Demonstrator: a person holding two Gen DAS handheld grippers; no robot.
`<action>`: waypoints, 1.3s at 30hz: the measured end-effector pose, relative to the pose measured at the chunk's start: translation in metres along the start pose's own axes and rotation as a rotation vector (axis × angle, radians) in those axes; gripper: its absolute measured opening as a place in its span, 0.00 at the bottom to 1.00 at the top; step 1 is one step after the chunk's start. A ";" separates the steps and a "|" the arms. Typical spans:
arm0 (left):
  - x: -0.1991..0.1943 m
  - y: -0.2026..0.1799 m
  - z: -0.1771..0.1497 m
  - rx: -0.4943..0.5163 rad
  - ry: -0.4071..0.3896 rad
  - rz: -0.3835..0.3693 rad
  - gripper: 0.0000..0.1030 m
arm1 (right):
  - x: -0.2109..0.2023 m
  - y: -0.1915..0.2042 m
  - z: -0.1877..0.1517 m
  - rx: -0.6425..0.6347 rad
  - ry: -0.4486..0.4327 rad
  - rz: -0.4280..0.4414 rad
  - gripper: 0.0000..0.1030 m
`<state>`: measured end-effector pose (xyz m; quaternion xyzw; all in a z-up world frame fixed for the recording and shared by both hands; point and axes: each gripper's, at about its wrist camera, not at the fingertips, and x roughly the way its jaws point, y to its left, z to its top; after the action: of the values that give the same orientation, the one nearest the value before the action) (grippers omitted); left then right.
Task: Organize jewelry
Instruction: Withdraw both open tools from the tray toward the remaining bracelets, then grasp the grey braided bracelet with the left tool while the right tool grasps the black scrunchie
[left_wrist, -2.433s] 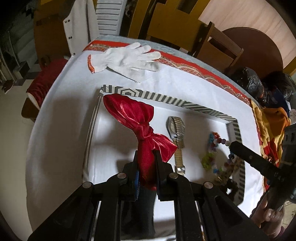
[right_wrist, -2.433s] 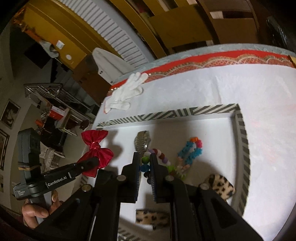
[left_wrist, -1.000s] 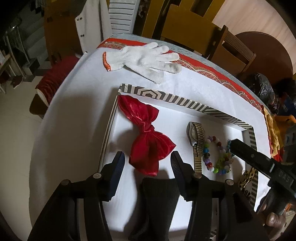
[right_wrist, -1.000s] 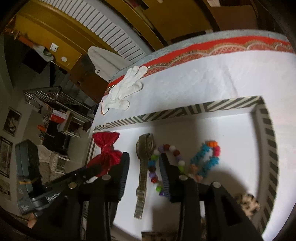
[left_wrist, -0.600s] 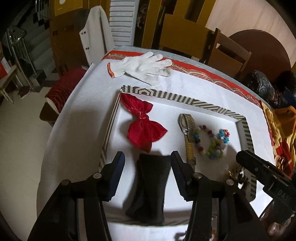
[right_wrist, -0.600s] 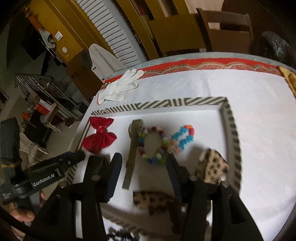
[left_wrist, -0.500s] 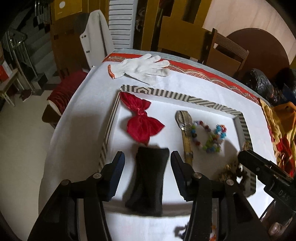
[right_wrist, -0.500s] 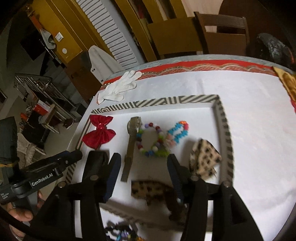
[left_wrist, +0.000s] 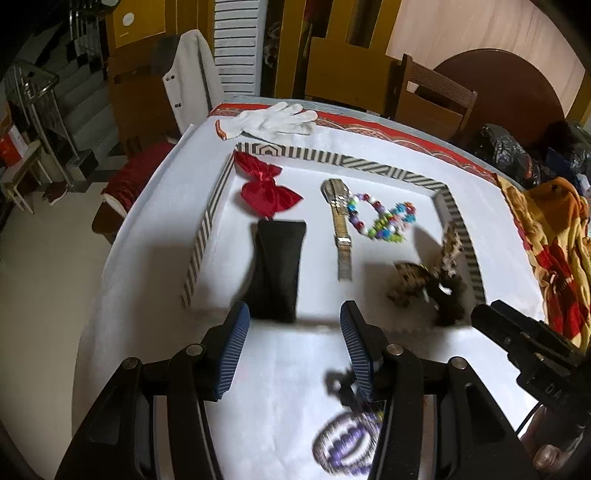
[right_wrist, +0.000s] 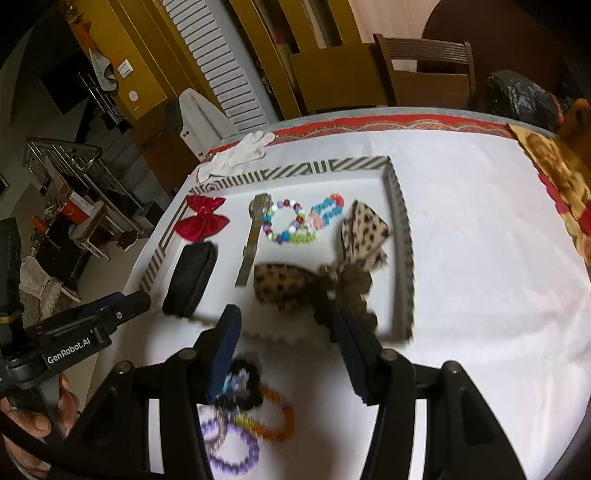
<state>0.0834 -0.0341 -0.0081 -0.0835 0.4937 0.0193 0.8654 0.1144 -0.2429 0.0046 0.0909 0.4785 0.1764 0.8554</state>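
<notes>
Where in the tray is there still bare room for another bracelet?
Free: the tray's far right corner beyond the blue bead bracelet, and the near strip between the black pouch and the watch. Crowded: the right side, filled by the leopard-print bows, and the beaded bracelets beside the watch.

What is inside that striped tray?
The striped tray holds a red bow, black pouch, watch, two beaded bracelets, and leopard-print bows. Anything beneath them is hidden.
</notes>
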 end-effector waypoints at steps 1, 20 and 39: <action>-0.004 -0.002 -0.004 0.000 -0.002 -0.001 0.62 | -0.004 0.000 -0.004 -0.003 0.000 -0.001 0.54; -0.046 0.001 -0.086 -0.058 0.048 -0.022 0.62 | -0.061 -0.002 -0.080 -0.104 0.059 -0.005 0.62; 0.000 0.008 -0.112 -0.078 0.192 -0.047 0.62 | -0.034 -0.001 -0.092 -0.115 0.137 0.030 0.62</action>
<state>-0.0131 -0.0446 -0.0655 -0.1303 0.5710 0.0104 0.8105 0.0196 -0.2584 -0.0174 0.0364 0.5236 0.2220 0.8218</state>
